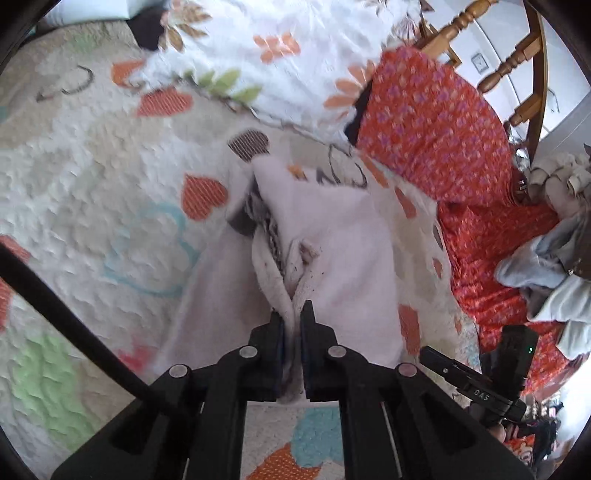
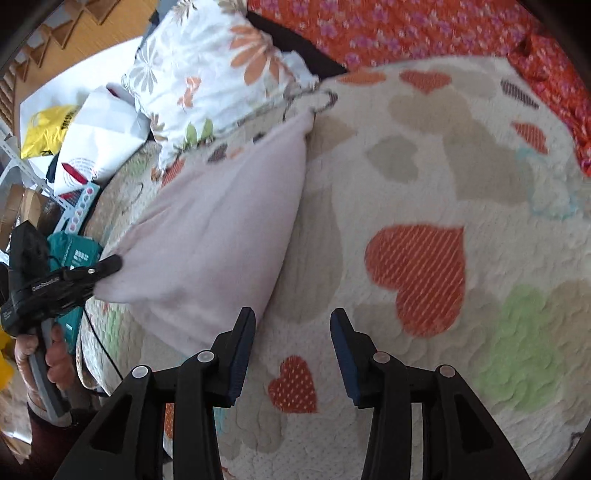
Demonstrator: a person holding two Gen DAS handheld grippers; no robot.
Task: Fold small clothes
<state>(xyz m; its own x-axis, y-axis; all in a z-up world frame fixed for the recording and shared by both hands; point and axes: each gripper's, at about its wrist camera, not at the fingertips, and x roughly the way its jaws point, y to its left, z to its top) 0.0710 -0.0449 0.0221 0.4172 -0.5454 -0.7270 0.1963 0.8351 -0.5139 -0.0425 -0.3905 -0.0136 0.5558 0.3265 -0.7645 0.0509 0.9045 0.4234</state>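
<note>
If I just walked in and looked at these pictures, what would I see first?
Probably the pale pink garment, lifted off the bed and pinched by the left gripper at one edge. Under it lies the quilt with its big orange heart, right ahead of the open right gripper. A bright red flowery cloth lies along the quilt's edge.

Bare heart-print quilt (image 2: 424, 192) is lying open across the centre and right of the right wrist frame, giving the spread right gripper (image 2: 291, 325) free passage. The pale garment (image 2: 221, 236) is blocking the left half, the floral pillow (image 2: 207, 74) is crowding the upper left, and the orange blanket (image 2: 406, 33) is closing the top edge.
</note>
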